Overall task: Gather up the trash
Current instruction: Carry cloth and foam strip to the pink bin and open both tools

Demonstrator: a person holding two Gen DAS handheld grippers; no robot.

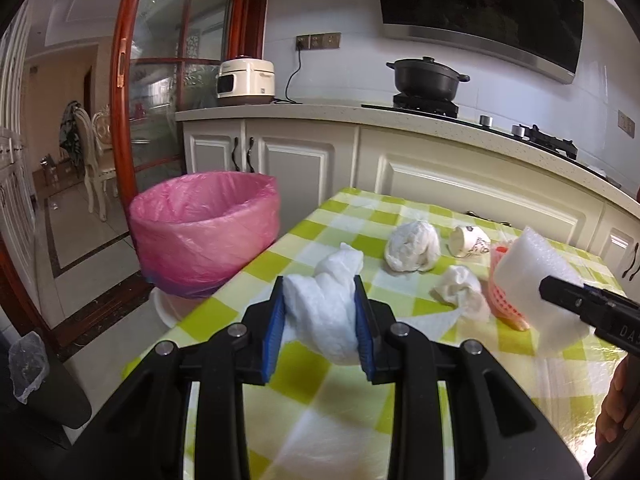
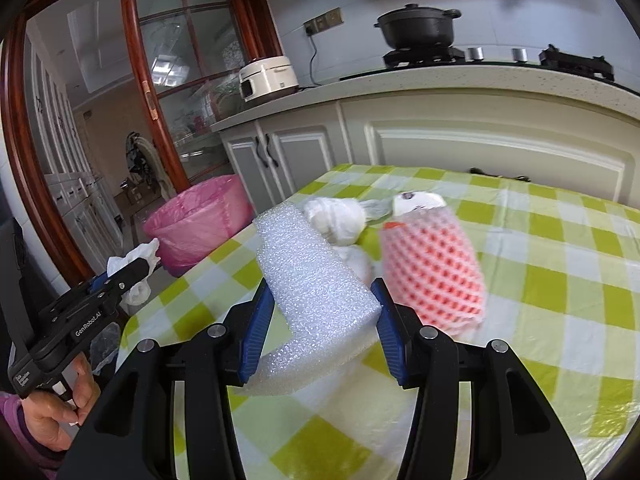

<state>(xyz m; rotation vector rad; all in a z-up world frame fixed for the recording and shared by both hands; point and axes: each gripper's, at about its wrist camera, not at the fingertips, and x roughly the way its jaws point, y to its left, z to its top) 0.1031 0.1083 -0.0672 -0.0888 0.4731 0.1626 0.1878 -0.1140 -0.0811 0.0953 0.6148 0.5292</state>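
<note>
My left gripper (image 1: 320,292) is shut on a crumpled white tissue (image 1: 324,304) above the table's near left part; it also shows in the right wrist view (image 2: 136,268). My right gripper (image 2: 322,296) is shut on a white foam sheet (image 2: 316,292), also seen in the left wrist view (image 1: 536,280). A pink-lined trash bin (image 1: 204,232) stands on the floor left of the table. On the table lie a white plastic wad (image 1: 412,246), a crumpled tissue (image 1: 460,288), a tipped paper cup (image 1: 470,240) and a red foam net (image 2: 432,268).
The table has a green-and-white checked cloth (image 1: 320,392). White kitchen cabinets (image 1: 460,184) run behind it, with a rice cooker (image 1: 246,82) and a black pot (image 1: 426,76) on the counter. A red-framed glass door (image 1: 128,120) stands at the left.
</note>
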